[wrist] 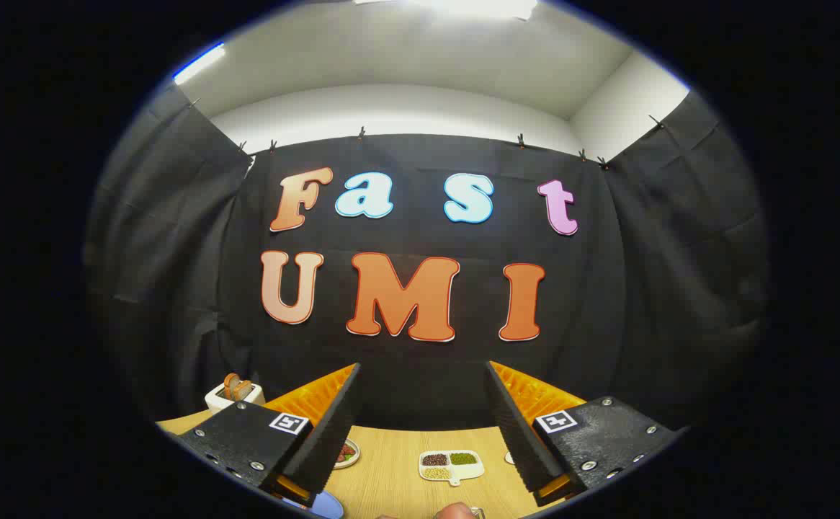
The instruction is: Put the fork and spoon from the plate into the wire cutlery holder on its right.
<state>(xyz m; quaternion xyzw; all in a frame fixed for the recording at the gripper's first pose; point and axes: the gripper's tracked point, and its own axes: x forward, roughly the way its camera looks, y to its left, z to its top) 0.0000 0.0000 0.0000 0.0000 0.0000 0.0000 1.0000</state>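
**Gripper raised and open above the table**

On the far left, by the booth's black cloth wall, a white toaster (233,393) with brown slices standing in its slots. Just right of it, peeking past the left finger, a small round dish (349,453) holding something red and dark. Below that, at the left finger's base, a blue rim (326,504), possibly the plate; too little visible to be sure. Gripper (423,404) held high, fingers spread wide apart, nothing between them but cloth wall and a strip of light wooden table (391,476). Ahead of the fingers, on the table between them, a white divided tray (451,465) with brown, green and pale fillings in separate compartments. Nearest the camera, a rounded pinkish shape (456,510) with a bit of metal just beside it; fork, spoon and wire holder not identifiable here.
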